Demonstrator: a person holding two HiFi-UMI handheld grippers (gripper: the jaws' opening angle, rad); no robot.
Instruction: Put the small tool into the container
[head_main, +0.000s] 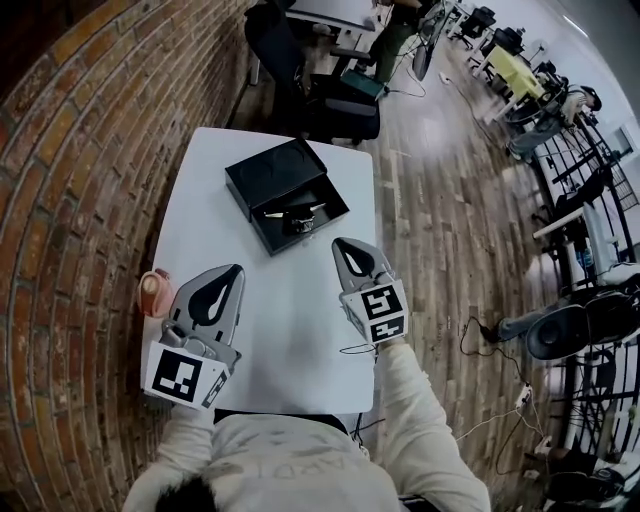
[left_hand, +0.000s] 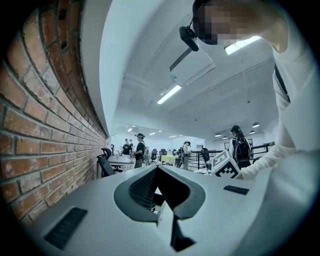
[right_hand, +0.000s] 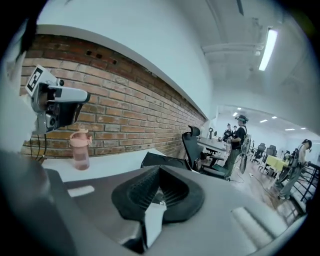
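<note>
Presently, the white table (head_main: 290, 340) stands with its left edge along a brick wall (head_main: 70, 200). A black container (head_main: 262, 172) sits open near the far edge, its lid folded back toward the far left corner. The small tool (head_main: 291, 214), showing pale metallic parts, lies inside the tray half of the container, on the side nearest the person; its exact type cannot be made out. A pink bottle (head_main: 152, 288) stands upright at the left edge, just beside the left gripper (head_main: 231, 271). That gripper is held over the near left corner with its tips pointing toward the far edge. In the left gripper view its jaws meet at the tips (left_hand: 156, 168) with nothing between them. The right gripper (head_main: 341, 244) is held over the middle of the table toward the right edge, near the container but apart from it. Its jaws are likewise closed together and empty (right_hand: 159, 169), aimed at the container (right_hand: 150, 160), with the bottle (right_hand: 80, 149) off to one side.
</note>
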